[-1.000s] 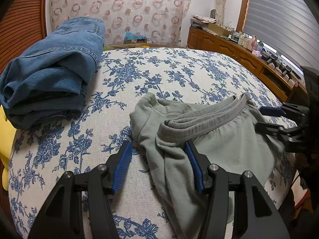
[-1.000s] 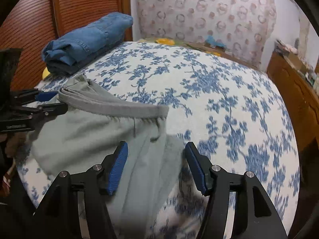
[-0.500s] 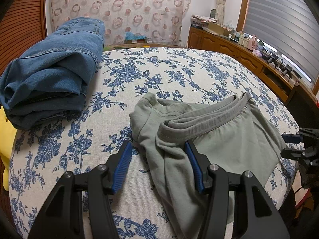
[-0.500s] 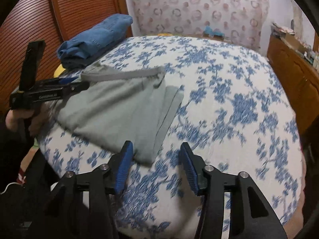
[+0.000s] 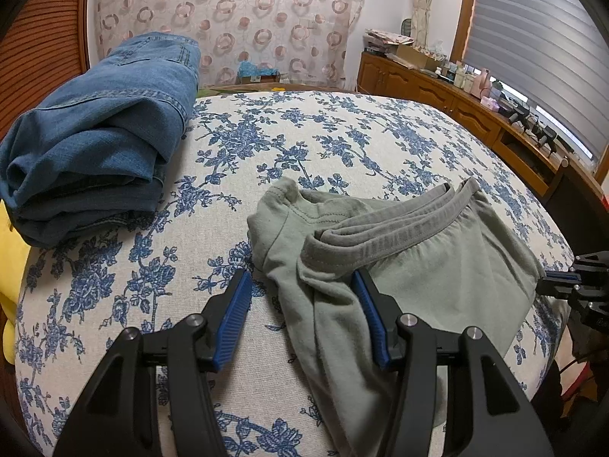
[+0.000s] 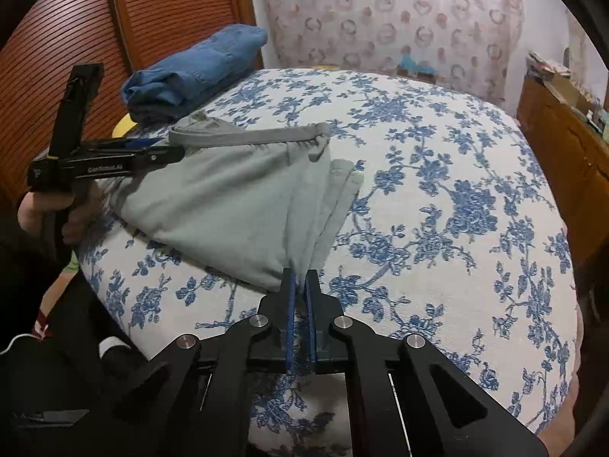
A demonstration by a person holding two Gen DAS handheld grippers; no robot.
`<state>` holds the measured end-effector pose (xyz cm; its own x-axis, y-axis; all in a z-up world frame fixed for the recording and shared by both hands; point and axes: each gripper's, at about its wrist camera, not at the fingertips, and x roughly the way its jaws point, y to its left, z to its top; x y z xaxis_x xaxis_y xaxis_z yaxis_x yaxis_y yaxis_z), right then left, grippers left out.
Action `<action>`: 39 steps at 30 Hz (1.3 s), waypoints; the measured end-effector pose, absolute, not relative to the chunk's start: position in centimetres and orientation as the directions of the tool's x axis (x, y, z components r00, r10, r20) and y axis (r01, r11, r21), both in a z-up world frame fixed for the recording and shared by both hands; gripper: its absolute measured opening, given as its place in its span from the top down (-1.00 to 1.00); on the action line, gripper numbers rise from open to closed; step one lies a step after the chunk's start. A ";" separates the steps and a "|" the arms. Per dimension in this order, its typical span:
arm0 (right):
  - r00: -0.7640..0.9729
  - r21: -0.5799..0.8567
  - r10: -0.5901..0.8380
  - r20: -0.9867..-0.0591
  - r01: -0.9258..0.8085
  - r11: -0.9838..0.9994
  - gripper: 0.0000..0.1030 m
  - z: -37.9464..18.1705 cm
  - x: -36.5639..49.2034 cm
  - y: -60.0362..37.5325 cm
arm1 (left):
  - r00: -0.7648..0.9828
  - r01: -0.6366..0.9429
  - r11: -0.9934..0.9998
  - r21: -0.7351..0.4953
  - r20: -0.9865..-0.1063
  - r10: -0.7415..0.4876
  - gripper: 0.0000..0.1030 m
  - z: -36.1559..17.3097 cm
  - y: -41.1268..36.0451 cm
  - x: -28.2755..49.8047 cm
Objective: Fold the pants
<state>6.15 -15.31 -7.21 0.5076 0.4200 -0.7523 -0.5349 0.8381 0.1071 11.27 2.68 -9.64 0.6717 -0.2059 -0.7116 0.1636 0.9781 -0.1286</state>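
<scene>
**Pants pinched at hem corner, waistband end straddled**

Pants (image 6: 236, 205), soft grey-green knit w/ ribbed elastic waistband, lie folded flat on bed's blue-floral woven cover (image 6: 437, 190), near front edge. Right gripper (image 6: 300, 280) has just been closing; its ribbed blue pads are now clenched on bunched fabric at the leg-end corner. Left gripper (image 5: 300, 285) stands parted, not gripping: crumpled waistband end sits btwn its fingers, right pad touching cloth. Thick folded blue denim jeans (image 5: 95, 133) rest well apart, at far left of bed.
</scene>
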 end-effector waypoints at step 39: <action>0.555 0.031 0.312 -0.771 -0.457 0.889 -0.07 -7.5 15.1 -10.8 | 0.674 0.161 0.978 -0.131 -0.710 -0.206 -0.05 -9.6 3.0 11.1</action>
